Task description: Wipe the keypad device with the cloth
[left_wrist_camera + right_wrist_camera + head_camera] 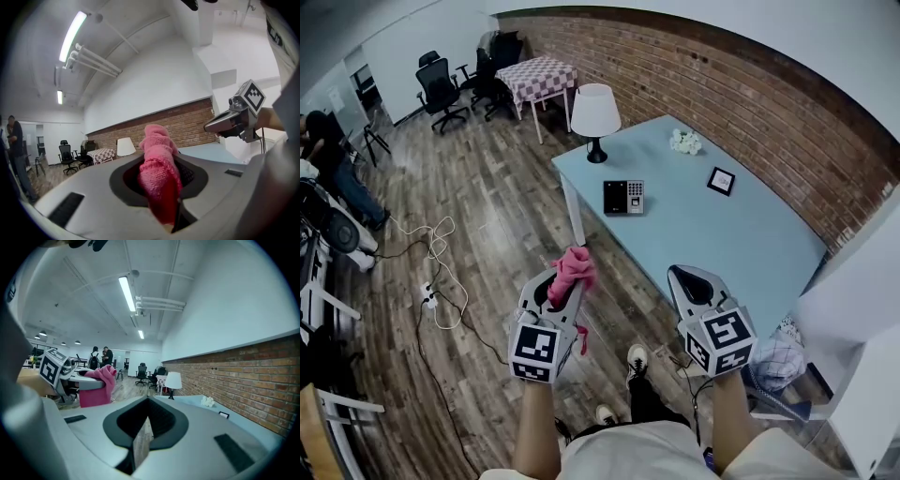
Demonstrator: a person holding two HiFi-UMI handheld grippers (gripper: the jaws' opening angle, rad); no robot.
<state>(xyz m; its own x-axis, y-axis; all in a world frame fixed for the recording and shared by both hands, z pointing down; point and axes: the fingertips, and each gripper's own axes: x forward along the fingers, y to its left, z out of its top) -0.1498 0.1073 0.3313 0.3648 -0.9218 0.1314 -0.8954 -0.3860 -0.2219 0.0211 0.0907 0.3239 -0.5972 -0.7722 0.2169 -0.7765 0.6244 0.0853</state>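
The keypad device (623,197), black with a grey key panel, lies flat on the light blue table (712,234), near its left edge. Both grippers hang in the air over the wooden floor, short of the table. My left gripper (565,284) is shut on a pink cloth (573,266). The cloth (159,171) bunches up between the jaws and hangs below them. My right gripper (686,274) is to the right of it, jaws together with nothing between them. The left gripper view shows the right gripper (233,118), and the right gripper view shows the cloth (98,386).
On the table stand a white lamp (595,114), a small bunch of white flowers (684,142) and a little picture frame (721,180). A brick wall (741,103) runs behind it. Cables and a power strip (429,295) lie on the floor at left. Office chairs (441,89) and a checkered table (542,77) stand farther back.
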